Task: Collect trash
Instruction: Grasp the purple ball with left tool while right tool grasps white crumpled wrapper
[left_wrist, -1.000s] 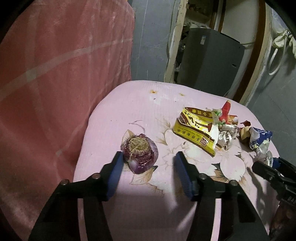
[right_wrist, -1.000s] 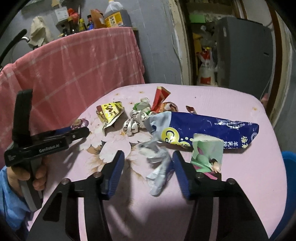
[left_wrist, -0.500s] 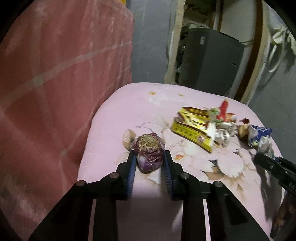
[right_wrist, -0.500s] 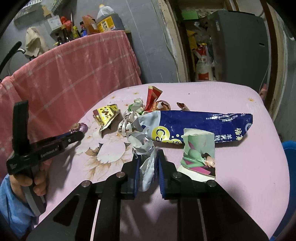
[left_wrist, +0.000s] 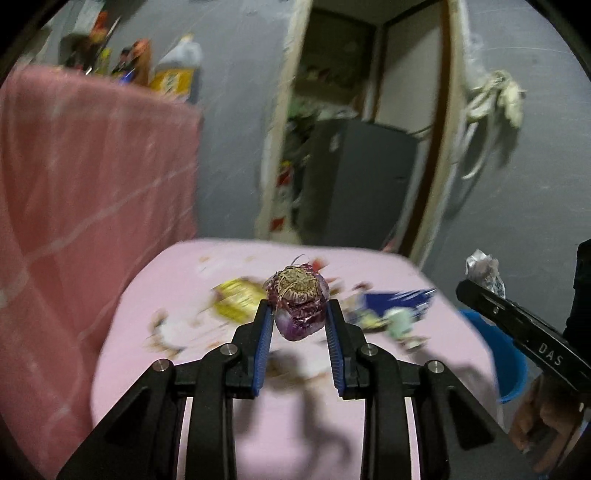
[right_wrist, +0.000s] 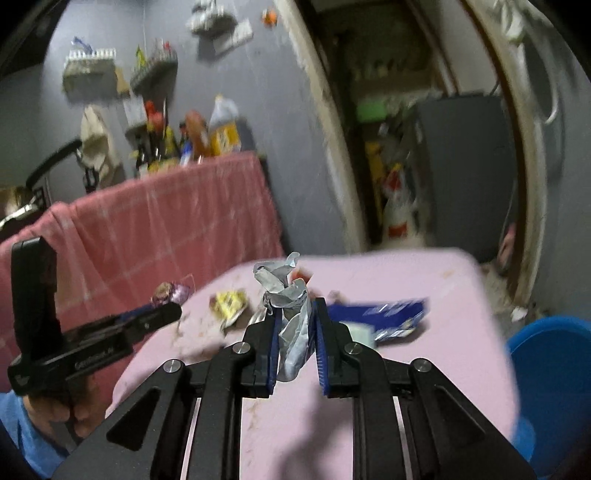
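My left gripper (left_wrist: 297, 317) is shut on a purple onion scrap (left_wrist: 298, 301) and holds it above the pink table (left_wrist: 184, 332). My right gripper (right_wrist: 294, 321) is shut on a crumpled grey wrapper (right_wrist: 290, 306), also lifted off the table (right_wrist: 443, 295). The wrapper also shows at the right of the left wrist view (left_wrist: 484, 271), and the onion scrap at the left of the right wrist view (right_wrist: 168, 292). A yellow packet (right_wrist: 228, 302), a long blue bag (right_wrist: 391, 317) and other scraps lie blurred on the table.
A blue bin (right_wrist: 550, 369) stands at the table's right side, also in the left wrist view (left_wrist: 495, 354). A pink checked cloth (left_wrist: 92, 203) covers a counter at the left with bottles (right_wrist: 207, 136) on it. A dark cabinet (left_wrist: 354, 181) stands behind.
Both grippers closed on their items half a second ago and have since lifted them well above the table; the views now tilt upward and are motion-blurred.
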